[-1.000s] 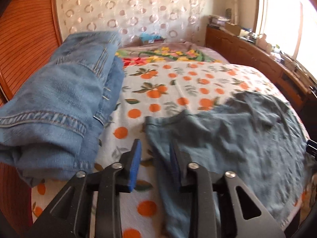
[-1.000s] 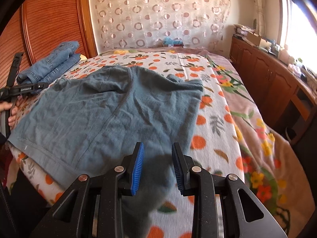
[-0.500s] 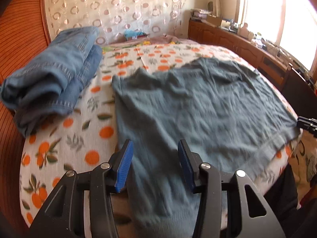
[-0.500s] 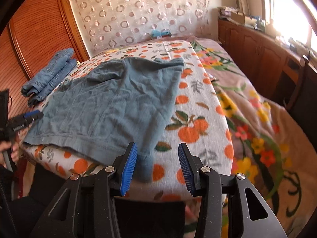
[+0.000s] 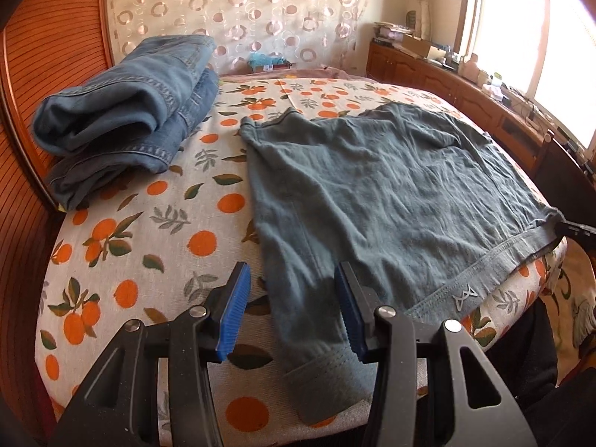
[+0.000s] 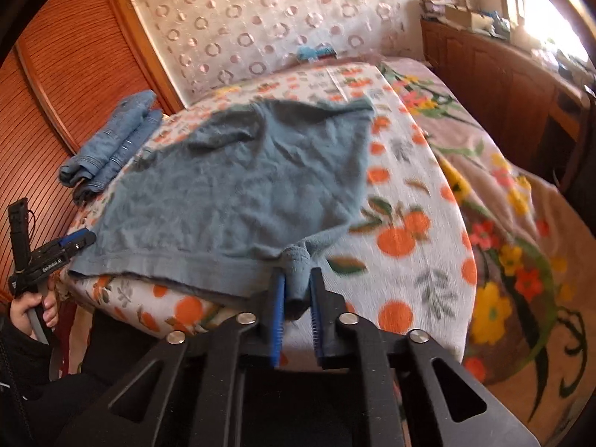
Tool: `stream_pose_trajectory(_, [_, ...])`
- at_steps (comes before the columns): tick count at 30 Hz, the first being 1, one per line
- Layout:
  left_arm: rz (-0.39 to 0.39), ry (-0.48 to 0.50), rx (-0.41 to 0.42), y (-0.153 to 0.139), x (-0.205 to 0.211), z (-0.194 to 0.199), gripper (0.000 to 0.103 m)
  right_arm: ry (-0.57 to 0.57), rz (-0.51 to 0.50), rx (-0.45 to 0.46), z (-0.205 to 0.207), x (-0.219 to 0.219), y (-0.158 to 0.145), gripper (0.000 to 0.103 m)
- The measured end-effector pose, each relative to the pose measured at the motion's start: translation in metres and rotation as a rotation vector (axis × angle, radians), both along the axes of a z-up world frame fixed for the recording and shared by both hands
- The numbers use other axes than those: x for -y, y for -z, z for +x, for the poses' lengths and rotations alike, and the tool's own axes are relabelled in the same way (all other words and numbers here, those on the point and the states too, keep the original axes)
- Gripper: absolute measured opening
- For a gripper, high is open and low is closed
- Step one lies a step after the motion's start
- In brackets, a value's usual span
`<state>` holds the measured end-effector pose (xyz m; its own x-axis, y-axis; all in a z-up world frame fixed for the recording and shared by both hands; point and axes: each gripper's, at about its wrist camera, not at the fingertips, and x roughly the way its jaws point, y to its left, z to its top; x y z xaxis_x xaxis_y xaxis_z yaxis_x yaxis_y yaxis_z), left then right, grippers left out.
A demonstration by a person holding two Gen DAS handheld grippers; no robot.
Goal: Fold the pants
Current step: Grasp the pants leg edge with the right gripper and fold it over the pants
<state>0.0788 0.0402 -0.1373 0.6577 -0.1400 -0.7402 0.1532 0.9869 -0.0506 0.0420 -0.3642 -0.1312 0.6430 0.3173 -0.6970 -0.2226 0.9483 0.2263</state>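
Note:
Grey-blue pants [image 5: 391, 186] lie spread flat on the orange-print bed sheet [image 5: 130, 260]. My left gripper [image 5: 291, 275] hovers open over their near left corner, where a hem hangs off the bed edge; the pads do not touch the cloth. In the right wrist view my right gripper [image 6: 298, 279] is closing its jaws, and the blue pads pinch a bunched corner of the pants [image 6: 242, 186] at the bed edge. The left gripper [image 6: 74, 240] shows at the pants' far corner, held by a hand. The right gripper's tip [image 5: 573, 229] peeks in at the right edge.
Folded blue jeans [image 5: 123, 111] lie stacked at the sheet's left side by the wooden headboard [image 5: 48, 56]. A floral blanket [image 6: 503, 205] covers the bed's right side. A wooden sideboard [image 5: 465, 85] with clutter runs under the window.
The left gripper swung right from beside the jeans to the pants' near corner and opened wider. The right gripper drew back to the bed edge and closed on the pants' corner.

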Motion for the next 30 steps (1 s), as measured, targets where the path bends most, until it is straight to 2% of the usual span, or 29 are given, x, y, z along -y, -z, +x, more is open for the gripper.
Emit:
stream_pose_trajectory(6, [-0.014,-0.028,0.023,-0.008,-0.013,-0.010,0.048,-0.097,-0.009,0.112,0.021,-0.036,-0.042,0.006])
stream_pose_trajectory(13, [-0.021,-0.073,0.050,-0.020,-0.034,-0.016,0.048,-0.351,0.018,0.189,0.044,-0.139,-0.072,0.006])
stream_pose_trajectory(17, [-0.027,-0.115,0.068,-0.028,-0.051,-0.018,0.048,-0.511,0.030,0.173,0.041,-0.207,-0.063,0.006])
stream_pose_trajectory(20, [-0.030,-0.139,0.074,-0.030,-0.061,-0.020,0.048,-0.591,0.044,0.134,0.036,-0.237,-0.048,0.006])
stream_pose_trajectory(23, [-0.031,-0.154,0.076,-0.030,-0.067,-0.022,0.048,-0.637,0.066,0.088,0.036,-0.248,-0.034,0.006])
stream_pose_trajectory(26, [-0.035,-0.152,0.073,-0.029,-0.066,-0.023,0.048,-0.647,0.039,0.046,0.049,-0.249,-0.018,0.007])
stream_pose_trajectory(30, [-0.046,-0.125,0.070,-0.028,-0.055,-0.023,0.048,-0.610,0.010,0.038,0.059,-0.244,-0.017,0.019])
